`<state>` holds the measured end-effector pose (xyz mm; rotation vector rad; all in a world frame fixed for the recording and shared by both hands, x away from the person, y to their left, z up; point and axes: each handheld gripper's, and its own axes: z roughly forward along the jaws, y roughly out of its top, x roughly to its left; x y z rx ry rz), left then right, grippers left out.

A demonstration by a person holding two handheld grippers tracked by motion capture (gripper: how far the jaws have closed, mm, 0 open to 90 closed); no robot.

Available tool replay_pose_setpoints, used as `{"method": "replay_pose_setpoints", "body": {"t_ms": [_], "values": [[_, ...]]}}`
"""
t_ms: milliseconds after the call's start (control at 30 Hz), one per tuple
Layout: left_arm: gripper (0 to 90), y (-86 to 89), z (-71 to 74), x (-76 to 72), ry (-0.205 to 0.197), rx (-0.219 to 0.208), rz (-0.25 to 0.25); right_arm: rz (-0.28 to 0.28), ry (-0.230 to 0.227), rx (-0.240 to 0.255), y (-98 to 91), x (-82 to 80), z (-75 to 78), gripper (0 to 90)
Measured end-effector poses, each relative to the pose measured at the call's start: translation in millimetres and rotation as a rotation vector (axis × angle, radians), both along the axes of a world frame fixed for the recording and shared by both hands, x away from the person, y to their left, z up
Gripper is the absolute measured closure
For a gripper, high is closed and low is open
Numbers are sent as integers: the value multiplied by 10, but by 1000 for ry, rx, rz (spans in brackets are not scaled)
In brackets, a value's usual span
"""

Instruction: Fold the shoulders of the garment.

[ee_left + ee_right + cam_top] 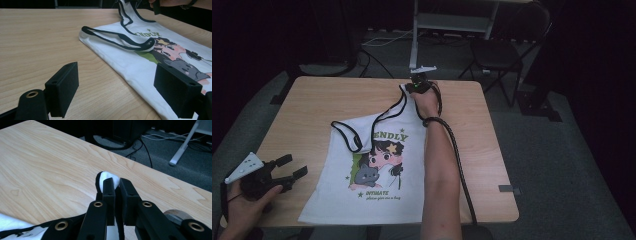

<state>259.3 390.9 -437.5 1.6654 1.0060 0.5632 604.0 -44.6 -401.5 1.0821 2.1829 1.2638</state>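
A white tank top (372, 170) with black trim and a cartoon print lies flat on the wooden table (312, 110). My right gripper (414, 90) is near the table's far edge, shut on the top's shoulder strap (404, 95) and holding it lifted; in the right gripper view a bunch of white cloth (110, 178) pokes out between the pressed pads. My left gripper (292, 167) rests open near the front left corner, its jaws wide apart with nothing between them. In the left gripper view the tank top (140, 52) lies ahead and the other strap loop (120, 37) rests on it.
A dark chair (497, 55) and a white desk leg (414, 40) with cables stand on the grey carpet beyond the table. The right gripper's cable (457, 150) trails along the person's forearm. Bare wood (302, 115) lies left of the shirt.
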Motion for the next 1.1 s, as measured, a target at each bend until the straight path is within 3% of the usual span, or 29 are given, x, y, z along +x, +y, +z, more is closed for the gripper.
{"method": "replay_pose_setpoints", "body": {"t_ms": [633,1100], "values": [[198,13,-1,-5,1,-7,3,30,-42,-7,-1,-242,136,834],[198,24,-1,1,6,-13,0,50,-59,-7,1,-457,145,833]]}}
